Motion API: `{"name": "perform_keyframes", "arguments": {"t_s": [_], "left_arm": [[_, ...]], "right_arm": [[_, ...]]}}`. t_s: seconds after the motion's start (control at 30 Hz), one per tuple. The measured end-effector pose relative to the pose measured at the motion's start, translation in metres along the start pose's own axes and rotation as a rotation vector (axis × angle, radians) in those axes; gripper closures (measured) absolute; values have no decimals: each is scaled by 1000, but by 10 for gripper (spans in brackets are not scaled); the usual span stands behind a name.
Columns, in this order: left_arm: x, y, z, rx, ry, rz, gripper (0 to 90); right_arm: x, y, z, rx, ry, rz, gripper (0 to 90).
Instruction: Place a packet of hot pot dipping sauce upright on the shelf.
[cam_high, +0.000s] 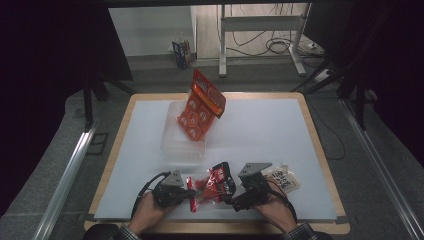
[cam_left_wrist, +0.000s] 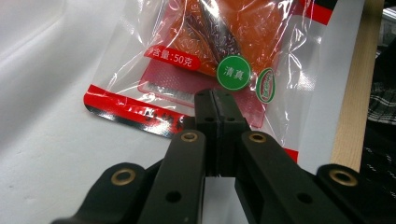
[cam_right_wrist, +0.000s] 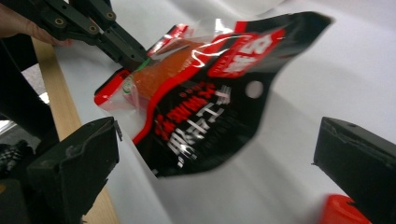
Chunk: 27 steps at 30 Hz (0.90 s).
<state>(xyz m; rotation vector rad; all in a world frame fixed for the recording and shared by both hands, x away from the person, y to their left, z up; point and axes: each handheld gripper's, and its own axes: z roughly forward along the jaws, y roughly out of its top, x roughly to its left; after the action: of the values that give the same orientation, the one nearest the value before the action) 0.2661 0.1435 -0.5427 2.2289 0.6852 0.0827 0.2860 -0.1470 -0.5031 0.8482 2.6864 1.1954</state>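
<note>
A snack packet (cam_high: 210, 184), clear film with red and black print over orange food, lies near the table's front edge between both grippers. My left gripper (cam_high: 192, 192) is shut on its clear end beside a green round sticker (cam_left_wrist: 233, 73); the jaws (cam_left_wrist: 215, 100) stand pressed together on the film. The right gripper view shows that pinch from the far side, with the left gripper (cam_right_wrist: 133, 58) at the packet's (cam_right_wrist: 205, 116) corner. The packet's black end curls up off the mat there. My right gripper (cam_right_wrist: 217, 140) is open, its jaws wide either side of that end without touching it.
An orange blister pack (cam_high: 202, 102) leans upright in a clear plastic tray (cam_high: 182, 142) at the table's middle. A beige packet (cam_high: 285, 180) lies right of my right gripper (cam_high: 231, 196). A red thing (cam_right_wrist: 341, 210) shows by the right jaw. The wooden table edge (cam_left_wrist: 355, 93) runs close by.
</note>
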Motion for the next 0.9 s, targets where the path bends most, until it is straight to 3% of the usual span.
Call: {"name": "perform_keyframes", "arguments": {"t_s": [0.27, 0.53, 0.7, 0.8, 0.9], "left_arm": [[1, 1, 0, 5, -4, 2, 900], [-1, 1, 0, 11, 4, 10, 900], [-1, 2, 0, 15, 10, 17, 900], [-1, 1, 0, 14, 12, 18, 900], [-1, 1, -1, 13, 13, 17, 900]], "right_arm": [[8, 5, 15, 47, 20, 4, 14], [8, 14, 25, 50, 76, 73, 182], [11, 21, 33, 34, 96, 87, 295], [12, 24, 37, 26, 83, 82, 353], [10, 26, 42, 23, 113, 114, 410]]}}
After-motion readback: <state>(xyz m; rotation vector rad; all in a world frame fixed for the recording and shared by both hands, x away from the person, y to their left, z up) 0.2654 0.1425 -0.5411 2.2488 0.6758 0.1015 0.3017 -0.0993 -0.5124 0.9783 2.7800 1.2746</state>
